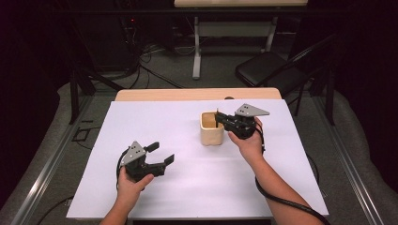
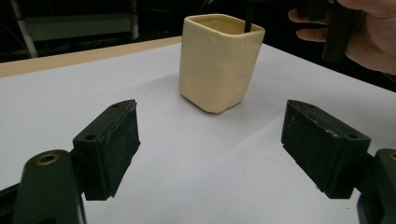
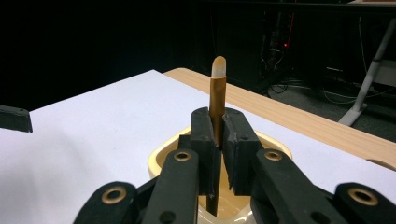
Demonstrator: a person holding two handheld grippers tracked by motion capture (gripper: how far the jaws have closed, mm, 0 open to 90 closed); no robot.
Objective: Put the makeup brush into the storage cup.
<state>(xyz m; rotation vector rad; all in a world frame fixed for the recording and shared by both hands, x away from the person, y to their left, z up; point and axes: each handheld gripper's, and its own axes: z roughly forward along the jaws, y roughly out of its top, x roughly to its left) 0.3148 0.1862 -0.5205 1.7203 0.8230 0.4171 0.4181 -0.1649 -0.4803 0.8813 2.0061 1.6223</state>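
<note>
R gripper (image 3: 218,140) pinches the brown stick (image 3: 217,100) upright w/ its lower end inside the cream cup (image 1: 211,128) mid-table, prob. to drop it in, while L gripper (image 1: 162,153) waits wide open nearby.

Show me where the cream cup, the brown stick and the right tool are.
cream cup (image 2: 215,70), left gripper view, on its front wall.
brown stick (image 3: 217,93), right gripper view, on its upper shaft.
right tool (image 3: 218,135), right gripper view, between its fingertips.

Lab or recording studio: dark room, black curtains at sides, counter (image 1: 141,95) covered with white sheet, cables (image 1: 155,70) on floor at 11 o'clock, folding chair (image 1: 267,70) at 1 o'clock.
</note>
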